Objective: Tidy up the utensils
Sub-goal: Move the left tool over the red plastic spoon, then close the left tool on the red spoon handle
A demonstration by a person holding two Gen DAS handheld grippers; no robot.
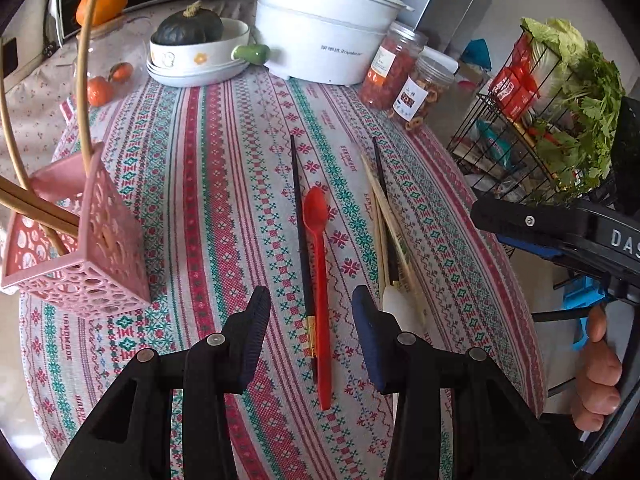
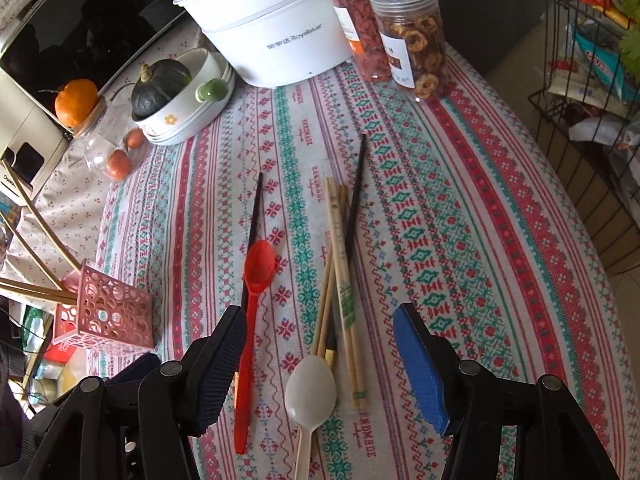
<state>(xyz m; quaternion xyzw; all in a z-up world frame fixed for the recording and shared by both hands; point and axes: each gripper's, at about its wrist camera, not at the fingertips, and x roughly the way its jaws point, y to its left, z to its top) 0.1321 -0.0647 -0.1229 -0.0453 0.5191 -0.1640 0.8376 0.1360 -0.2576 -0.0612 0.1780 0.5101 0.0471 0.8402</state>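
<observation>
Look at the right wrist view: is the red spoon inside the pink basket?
No, the red spoon lies on the tablecloth, apart from the pink basket.

Left gripper [image 1: 310, 320] with black angular arms, round silver screws, ribbed dark-blue pads, right gripper [image 2: 320, 364] matching with brighter blue pads, bare fingers [image 1: 598, 376] at right edge

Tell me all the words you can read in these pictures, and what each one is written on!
"Royalstar" on the white pot; the signs before it are too blurred to read.
"HANDMADE" woven over and over into the tablecloth; smaller script under it is unreadable.
"DAS" on the right gripper, cut off at the picture's edge.
Labels on the two jars, the green print on the chopstick sleeve and the packets in the rack: too small or blurred.
</observation>
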